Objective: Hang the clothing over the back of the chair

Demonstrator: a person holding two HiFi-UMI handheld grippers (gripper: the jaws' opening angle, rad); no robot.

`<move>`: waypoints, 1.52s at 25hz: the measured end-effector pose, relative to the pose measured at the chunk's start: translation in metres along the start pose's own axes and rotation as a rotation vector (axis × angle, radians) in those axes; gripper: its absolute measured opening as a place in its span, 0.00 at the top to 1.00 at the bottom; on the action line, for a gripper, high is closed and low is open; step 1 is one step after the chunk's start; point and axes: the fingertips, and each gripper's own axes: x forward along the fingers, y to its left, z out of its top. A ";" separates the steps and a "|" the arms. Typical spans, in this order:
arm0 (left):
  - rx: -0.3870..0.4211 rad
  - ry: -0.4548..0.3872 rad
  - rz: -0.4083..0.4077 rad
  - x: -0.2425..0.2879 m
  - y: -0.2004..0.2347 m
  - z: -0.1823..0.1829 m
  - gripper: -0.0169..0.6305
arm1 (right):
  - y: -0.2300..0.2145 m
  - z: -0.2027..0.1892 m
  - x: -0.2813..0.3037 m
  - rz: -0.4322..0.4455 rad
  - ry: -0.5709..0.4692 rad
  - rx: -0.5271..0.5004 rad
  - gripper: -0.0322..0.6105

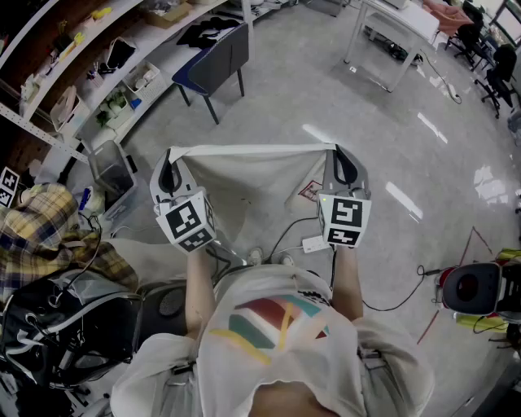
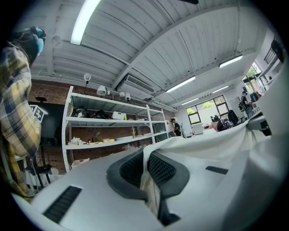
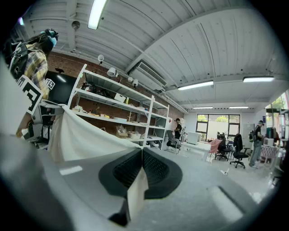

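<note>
- The left gripper point(image 1: 168, 177) and the right gripper point(image 1: 343, 167) are held out level, side by side and well apart, in front of the person.
- The jaws of both are closed on cloth. Each gripper view shows a fold of pale fabric pinched between the dark ribbed pads.
- The clothing point(image 1: 252, 183), a cream garment, is stretched by its top edge between the two grippers. That edge runs nearly straight from one to the other, and the rest hangs down towards the person's legs, clear of the floor point(image 1: 326, 89).
- The chair point(image 1: 218, 57), dark with thin legs, stands ahead and to the left on the floor, close to the front edge of the shelving point(image 1: 98, 57). It is well apart from the garment.
- Bare grey floor lies open between the garment and the chair.
- On the left the room is tighter: a plaid garment point(image 1: 37, 232) and a black bag point(image 1: 57, 326) sit close by the person's left side.
- On the right, a cable point(image 1: 399, 301) trails across the floor to a red and black machine point(image 1: 472, 287).
- A white table point(image 1: 391, 24) stands far ahead on the right.
- Count: two grippers, one held garment, one dark chair by the shelving, one white table, and two black office chairs point(image 1: 498, 69) at the far right.
</note>
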 end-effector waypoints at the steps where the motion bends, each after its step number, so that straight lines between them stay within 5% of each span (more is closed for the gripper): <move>1: 0.005 0.000 0.000 0.000 -0.002 0.000 0.95 | -0.002 0.000 0.000 0.001 -0.003 0.000 0.94; 21: 0.017 0.028 0.007 0.014 -0.033 -0.003 0.95 | -0.040 0.000 0.020 0.015 -0.040 0.039 0.94; 38: 0.041 -0.046 0.030 0.012 -0.045 0.027 0.95 | -0.059 0.015 0.025 0.048 -0.084 -0.003 0.94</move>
